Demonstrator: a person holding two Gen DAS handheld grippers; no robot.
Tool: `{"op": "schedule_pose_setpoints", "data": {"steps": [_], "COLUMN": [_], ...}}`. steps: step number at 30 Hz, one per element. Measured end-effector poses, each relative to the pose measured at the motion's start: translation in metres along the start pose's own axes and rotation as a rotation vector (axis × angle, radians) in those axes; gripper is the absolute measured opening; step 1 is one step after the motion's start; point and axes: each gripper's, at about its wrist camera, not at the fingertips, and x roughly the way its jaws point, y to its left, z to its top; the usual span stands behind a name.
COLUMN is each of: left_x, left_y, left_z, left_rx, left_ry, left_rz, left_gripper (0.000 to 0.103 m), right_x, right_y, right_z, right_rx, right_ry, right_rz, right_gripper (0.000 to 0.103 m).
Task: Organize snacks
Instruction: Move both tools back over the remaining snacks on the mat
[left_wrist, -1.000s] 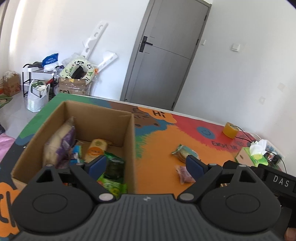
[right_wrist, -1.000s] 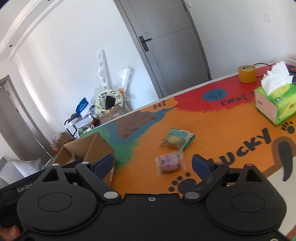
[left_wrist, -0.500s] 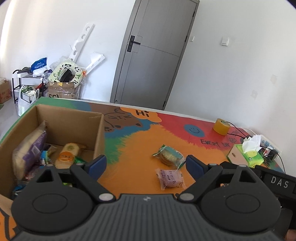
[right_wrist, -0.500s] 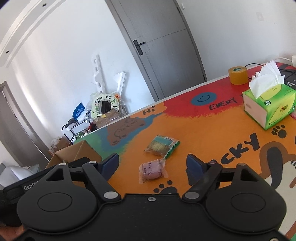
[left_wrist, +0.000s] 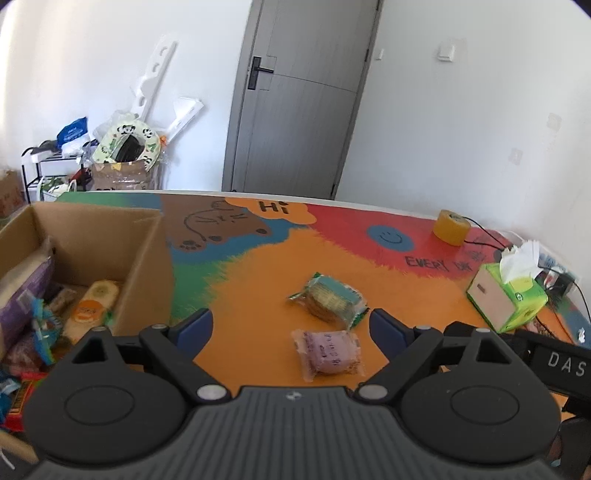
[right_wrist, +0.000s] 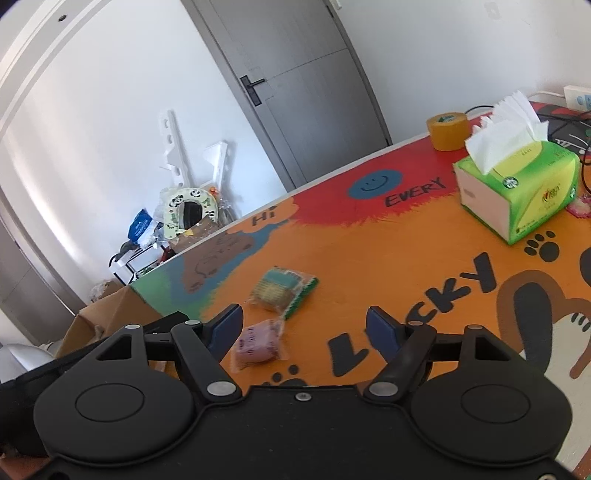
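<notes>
Between the left gripper's (left_wrist: 290, 326) spread jaws lies the pink snack (left_wrist: 328, 353) (right gripper's (right_wrist: 303, 328) spread too).

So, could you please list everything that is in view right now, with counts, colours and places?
Cardboard box: one, brown, left end of table, snacks inside.
Pink snack packet: one, on the orange part of the mat, nearest the grippers.
Green cracker packet: one, just beyond the pink one.
Tissue box: one, green, right side of table.
Tape roll: one, yellow, far right edge.
Table mat: one, multicoloured.
Door: one, grey, closed.
Left gripper: open, empty.
Right gripper: open, empty.
</notes>
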Motion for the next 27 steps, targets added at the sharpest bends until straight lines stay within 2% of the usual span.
{"op": "schedule_pose_setpoints", "data": {"steps": [15,21,26,27], "left_x": [0.044,0.059,0.069,0.069], "left_y": [-0.033,-0.041,-0.040,-0.041], "left_z": [-0.017,-0.026,-0.032,-0.034], "left_rx": [0.043,0.057,0.046,0.056], "left_ry": [0.084,0.108,0.144,0.132], "left_rz": [0.024,0.040,0.042,0.044], "left_gripper": [0.089,0.084,0.075,0.074], "right_x": [0.018,0.021,0.024,0.024], "right_y": [-0.042,-0.053,-0.058,-0.057], "right_z": [-0.004,-0.008,-0.009,-0.009], "right_rx": [0.075,0.082,0.095,0.094], "right_ry": [0.015,0.018,0.026,0.026], "right_rz": [-0.023,-0.030,-0.027,-0.026], "right_gripper": [0.074,0.074,0.074,0.074]}}
